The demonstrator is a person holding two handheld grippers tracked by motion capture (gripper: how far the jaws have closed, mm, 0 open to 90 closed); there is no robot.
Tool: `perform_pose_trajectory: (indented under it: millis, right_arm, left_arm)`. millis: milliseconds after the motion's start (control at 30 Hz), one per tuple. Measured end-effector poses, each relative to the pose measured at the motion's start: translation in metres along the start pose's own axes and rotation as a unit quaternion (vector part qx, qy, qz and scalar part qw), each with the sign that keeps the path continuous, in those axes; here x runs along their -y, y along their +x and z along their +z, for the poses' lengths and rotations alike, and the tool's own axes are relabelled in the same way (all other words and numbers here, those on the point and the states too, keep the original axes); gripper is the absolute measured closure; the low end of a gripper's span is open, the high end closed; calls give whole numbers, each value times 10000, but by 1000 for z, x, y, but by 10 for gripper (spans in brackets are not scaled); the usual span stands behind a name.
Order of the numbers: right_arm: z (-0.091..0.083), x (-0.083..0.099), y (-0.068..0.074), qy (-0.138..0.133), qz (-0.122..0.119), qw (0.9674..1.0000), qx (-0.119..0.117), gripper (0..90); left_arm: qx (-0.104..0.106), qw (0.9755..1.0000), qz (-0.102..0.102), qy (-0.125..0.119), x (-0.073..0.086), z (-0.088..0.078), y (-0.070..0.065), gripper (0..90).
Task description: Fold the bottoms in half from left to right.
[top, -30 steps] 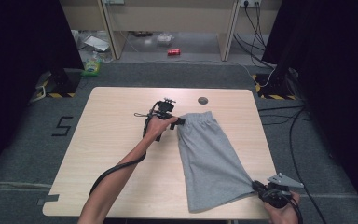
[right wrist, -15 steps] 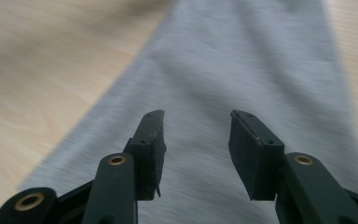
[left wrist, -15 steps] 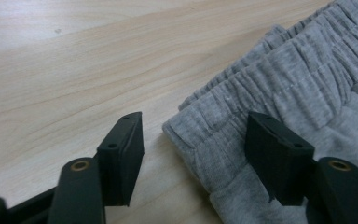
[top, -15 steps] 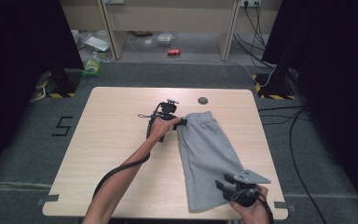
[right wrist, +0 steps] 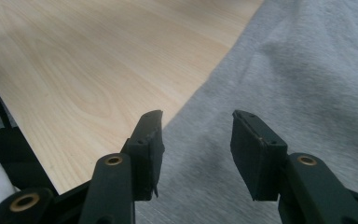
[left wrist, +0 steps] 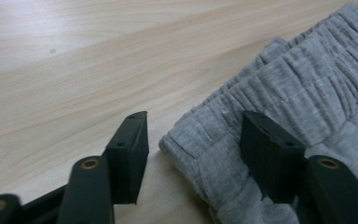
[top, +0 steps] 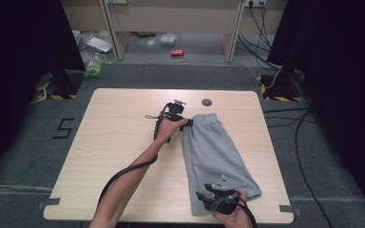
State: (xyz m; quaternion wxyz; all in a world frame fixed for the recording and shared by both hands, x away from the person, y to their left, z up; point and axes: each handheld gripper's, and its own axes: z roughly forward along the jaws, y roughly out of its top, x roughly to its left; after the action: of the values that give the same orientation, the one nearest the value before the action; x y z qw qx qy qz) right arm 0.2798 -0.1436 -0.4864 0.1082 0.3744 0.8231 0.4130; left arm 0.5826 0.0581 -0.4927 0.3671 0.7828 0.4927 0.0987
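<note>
High view: left arm stretched fwd, left gripper at waistband corner of grey shorts on table, jaws apart astride corner, just narrowed. Right gripper open, just widened, shifted left along hem vs 1 s ago.

My counter is pale wood with a round dark grommet near its far edge. It stands on grey carpet, where a white "5" is marked to my left. Black curtains hang on both sides, their stands ringed with yellow-and-black tape. Ahead of me is a beige bench frame; beneath it lie a red can, a clear tray and some papers. A green bottle sits by the left stand. Black cables trail along the floor on my right.
</note>
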Motion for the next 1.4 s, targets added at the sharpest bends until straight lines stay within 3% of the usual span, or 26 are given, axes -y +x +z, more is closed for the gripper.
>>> perform_pose_trajectory:
  millis: [333,467,633,733,967,1000,1067,1267,1367,1400]
  right_arm:
    - [7,3,10,128,-65,9999,-49,510]
    - [10,6,20,173,-82,9997,-175,504]
    - [19,9,31,308,-185,9990,-256,497]
    - [23,11,33,440,-279,9985,-137,483]
    - [24,16,33,410,-347,9985,68,464]
    - [25,17,36,416,-502,9977,187,457]
    - [26,17,39,445,-590,9969,275,435]
    - [26,16,35,488,-444,9969,423,396]
    - [28,16,38,449,-567,9960,527,435]
    - [28,16,38,430,-607,9959,517,539]
  left_arm:
    - [71,10000,-65,8,0,-10,4,359]
    - [170,9998,-47,38,2,-4,2,487]
    - [91,9999,70,28,0,2,-4,595]
    - [7,9998,218,31,-3,4,-8,640]
    - [11,9998,203,12,-3,5,-7,666]
    - [-6,9998,221,15,-3,4,-8,667]
    - [-20,9997,234,18,-3,4,-8,667]
    - [-25,9997,259,37,-3,4,-8,666]
    - [-48,9996,270,39,-3,5,-9,666]
    - [-51,9996,267,34,-3,5,-9,666]
